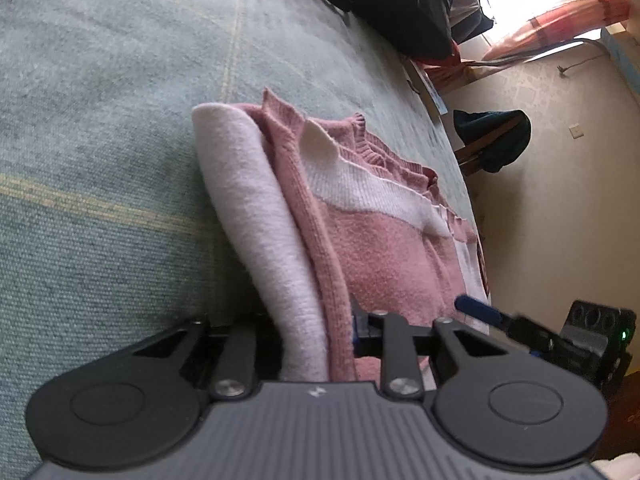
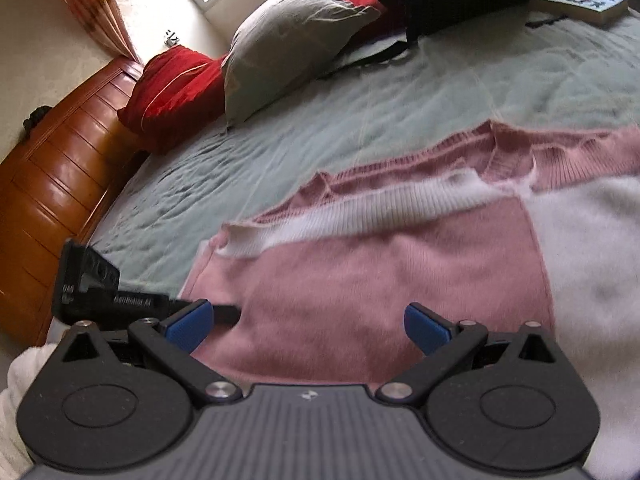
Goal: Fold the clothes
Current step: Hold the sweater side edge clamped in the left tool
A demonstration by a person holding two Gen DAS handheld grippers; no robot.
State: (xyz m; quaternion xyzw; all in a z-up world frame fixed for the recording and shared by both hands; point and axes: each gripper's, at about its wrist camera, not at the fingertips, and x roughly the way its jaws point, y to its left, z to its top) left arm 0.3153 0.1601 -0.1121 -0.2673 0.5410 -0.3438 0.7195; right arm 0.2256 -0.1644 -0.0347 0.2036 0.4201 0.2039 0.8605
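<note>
Right wrist: sweater [image 2: 392, 264] lies on green bedspread [image 2: 360, 92] near pillows [image 2: 288, 36].

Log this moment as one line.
left claw: shut on sweater | right claw: open, over sweater | bed

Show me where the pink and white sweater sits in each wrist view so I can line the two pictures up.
Left wrist: the sweater fills the centre, its folded edge running down into the left gripper, which is shut on it.
Right wrist: the sweater lies flat across the centre and right, beyond the open right gripper.
Shared landmark: the pale green bedspread under it.
</note>
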